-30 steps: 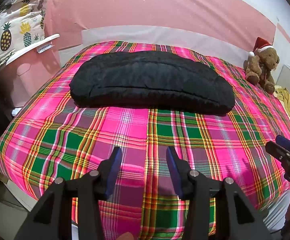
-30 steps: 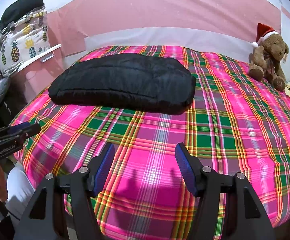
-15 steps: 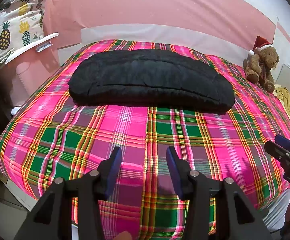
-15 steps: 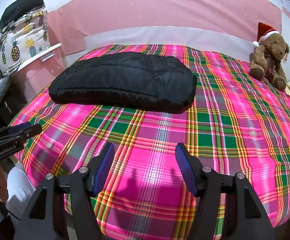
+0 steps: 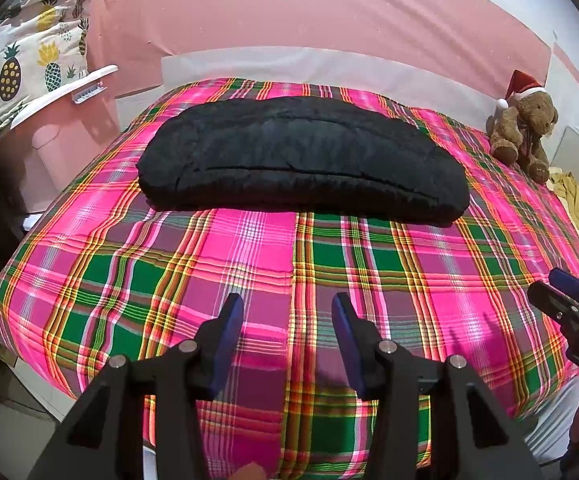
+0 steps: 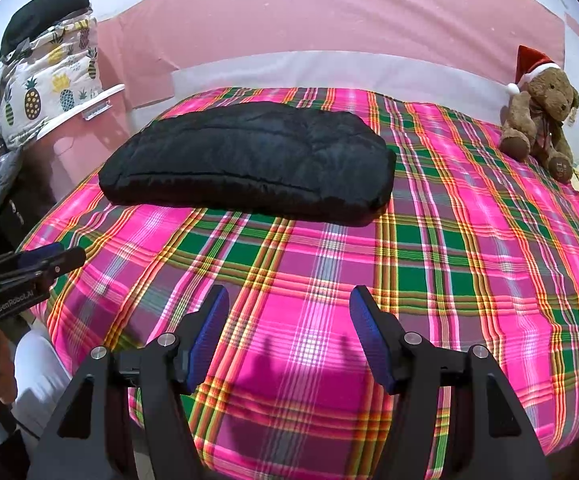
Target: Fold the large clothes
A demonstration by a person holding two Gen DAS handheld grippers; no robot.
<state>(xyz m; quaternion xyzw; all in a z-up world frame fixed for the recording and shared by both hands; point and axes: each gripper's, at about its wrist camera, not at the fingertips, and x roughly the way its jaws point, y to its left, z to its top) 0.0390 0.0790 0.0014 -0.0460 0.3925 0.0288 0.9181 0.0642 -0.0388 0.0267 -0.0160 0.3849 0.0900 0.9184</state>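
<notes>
A black puffy jacket (image 5: 301, 156) (image 6: 249, 160) lies folded into a long flat bundle across the far half of the bed. My left gripper (image 5: 287, 312) hovers open over the near edge of the plaid cover, well short of the jacket, with nothing between its blue pads. My right gripper (image 6: 289, 308) hangs open a little wider, also over the near edge and empty. Each gripper shows at the side of the other's view: the right one (image 5: 569, 304) at the far right, the left one (image 6: 29, 268) at the far left.
The bed wears a pink and green plaid cover (image 5: 249, 264) (image 6: 469, 240). A brown teddy bear in a Santa hat (image 5: 523, 128) (image 6: 541, 120) sits at its far right corner. Pineapple-print fabric (image 5: 21, 68) (image 6: 45, 96) is piled on a white shelf at the left. Yellow cloth (image 5: 573, 196) lies beyond the right edge.
</notes>
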